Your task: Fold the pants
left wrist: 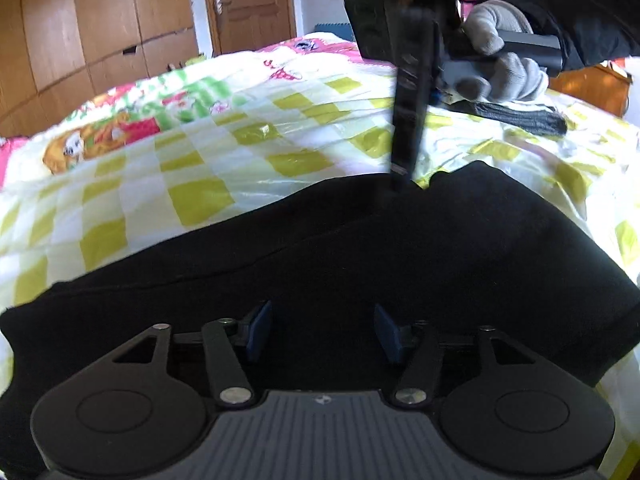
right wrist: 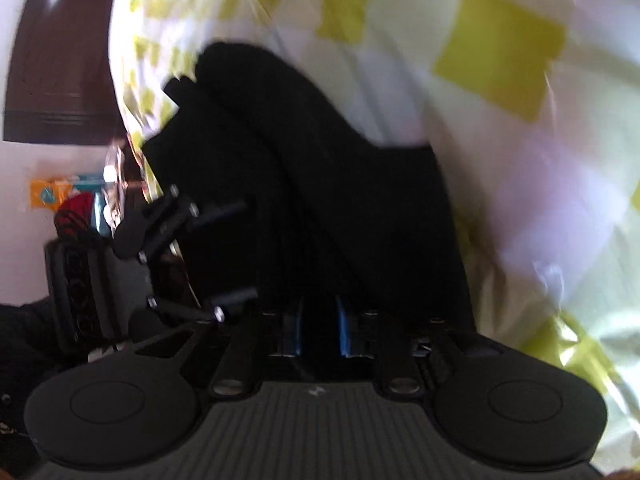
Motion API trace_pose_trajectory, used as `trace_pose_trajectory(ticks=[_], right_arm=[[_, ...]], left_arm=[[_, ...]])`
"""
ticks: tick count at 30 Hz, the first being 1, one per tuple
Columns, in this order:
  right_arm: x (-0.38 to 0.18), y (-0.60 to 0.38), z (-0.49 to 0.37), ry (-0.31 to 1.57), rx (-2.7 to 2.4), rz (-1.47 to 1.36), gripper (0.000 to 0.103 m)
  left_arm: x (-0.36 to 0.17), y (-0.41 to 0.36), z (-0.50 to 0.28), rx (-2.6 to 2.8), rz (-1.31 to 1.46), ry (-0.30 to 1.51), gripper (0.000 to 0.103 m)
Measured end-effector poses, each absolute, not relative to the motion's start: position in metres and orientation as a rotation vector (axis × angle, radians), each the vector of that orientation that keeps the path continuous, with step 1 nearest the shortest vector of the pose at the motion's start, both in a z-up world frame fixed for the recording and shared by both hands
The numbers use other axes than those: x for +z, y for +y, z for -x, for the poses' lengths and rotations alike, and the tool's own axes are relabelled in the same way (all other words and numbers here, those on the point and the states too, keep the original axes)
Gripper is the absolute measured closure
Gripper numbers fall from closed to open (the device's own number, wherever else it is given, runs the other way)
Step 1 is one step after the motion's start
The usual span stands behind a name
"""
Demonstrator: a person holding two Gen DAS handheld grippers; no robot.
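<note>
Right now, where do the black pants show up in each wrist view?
Left wrist: black pants fill the lower middle, ahead of the open left gripper.
Right wrist: they run from upper left down to the right gripper, its pads close together around cloth.
Shared landmark: the yellow-checked bedspread.

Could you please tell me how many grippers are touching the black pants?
2: the left gripper open over the black fabric pants; the right gripper pinching them.

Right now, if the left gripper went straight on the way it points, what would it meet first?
Most likely the black pants, which fill the view just past the open left gripper. Beyond them lies the checked bedspread; depth is unclear.
</note>
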State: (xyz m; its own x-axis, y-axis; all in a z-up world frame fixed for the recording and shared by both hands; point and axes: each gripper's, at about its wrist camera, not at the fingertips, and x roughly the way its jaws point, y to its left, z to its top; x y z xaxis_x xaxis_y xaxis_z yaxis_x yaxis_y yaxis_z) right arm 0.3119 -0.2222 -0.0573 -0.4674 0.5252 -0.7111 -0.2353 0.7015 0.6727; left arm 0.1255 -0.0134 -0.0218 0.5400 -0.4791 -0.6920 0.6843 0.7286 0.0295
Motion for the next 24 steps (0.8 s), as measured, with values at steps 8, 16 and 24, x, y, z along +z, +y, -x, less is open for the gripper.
trace_pose_trajectory(ticks=[8, 16, 24], right_arm=[[-0.036, -0.285, -0.318, 1.915, 0.477, 0.117, 0.092], [-0.001, -0.252, -0.249, 1.535, 0.739, -0.422, 0.091], [-0.029, -0.28, -0.215, 1.533, 0.466, -0.37, 0.103]], left_arm=[[-0.029, -0.012, -0.147, -0.74, -0.299, 0.774, 0.027], [-0.017, -0.01, -0.149, -0.753, -0.309, 0.767, 0.028], [-0.024, -0.001, -0.144, -0.648, -0.43, 0.713, 0.025]])
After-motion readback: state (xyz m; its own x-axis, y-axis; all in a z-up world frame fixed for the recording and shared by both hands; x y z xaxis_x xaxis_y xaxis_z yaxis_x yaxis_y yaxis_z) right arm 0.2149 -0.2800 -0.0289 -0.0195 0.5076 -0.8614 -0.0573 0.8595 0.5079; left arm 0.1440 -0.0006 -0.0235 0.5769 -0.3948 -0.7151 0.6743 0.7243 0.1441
